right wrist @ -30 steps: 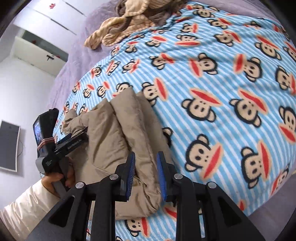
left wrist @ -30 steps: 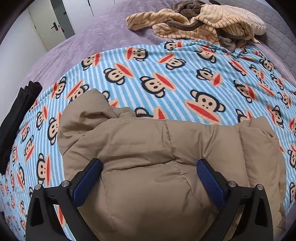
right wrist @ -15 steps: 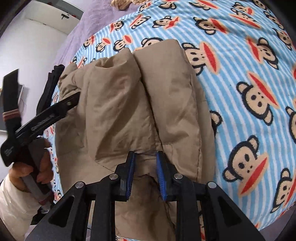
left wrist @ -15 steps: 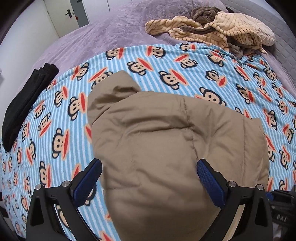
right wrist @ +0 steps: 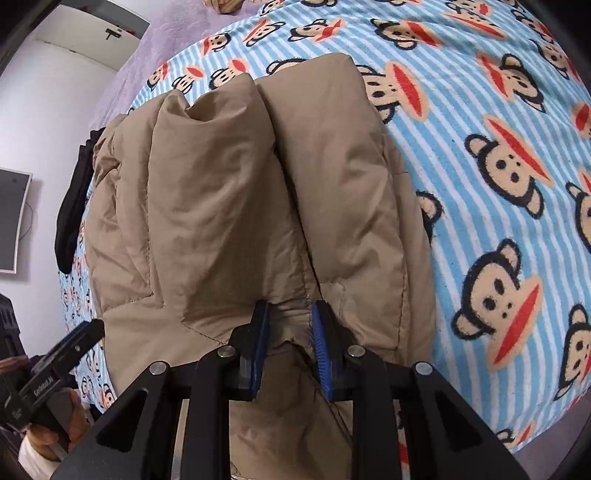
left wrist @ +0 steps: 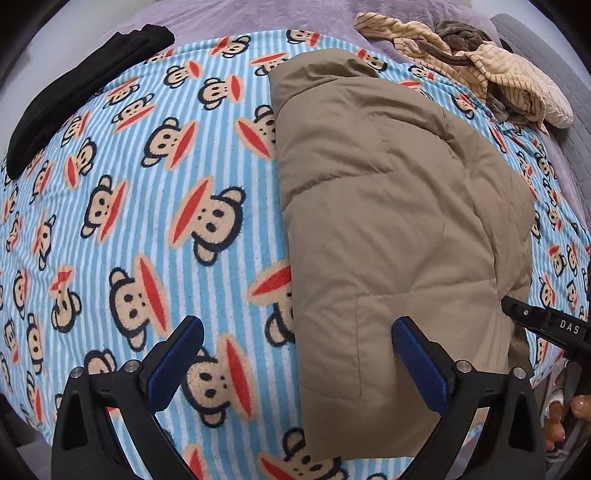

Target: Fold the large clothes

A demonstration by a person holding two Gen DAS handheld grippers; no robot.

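Observation:
A tan puffer jacket (left wrist: 388, 206) lies folded lengthwise on a monkey-print blanket (left wrist: 147, 206). My left gripper (left wrist: 297, 328) hangs open above the jacket's left edge: one pad is over the blanket, the other over the jacket, and nothing is between them. In the right wrist view the jacket (right wrist: 221, 206) shows two padded rolls side by side. My right gripper (right wrist: 290, 310) is shut on a pinch of fabric at the jacket's near end, where the rolls meet. The left gripper (right wrist: 62, 350) shows at the lower left, held by a hand.
A black folded garment (left wrist: 85, 81) lies at the blanket's far left. A heap of beige striped clothes (left wrist: 480, 70) sits at the far right on the purple bedspread (left wrist: 258, 14). The bed's near edge runs just below both grippers. A screen (right wrist: 11, 221) hangs on the wall.
My left gripper has slid left off the jacket's middle to its left edge. My right gripper has dropped onto the jacket's near end and now has fabric between its pads.

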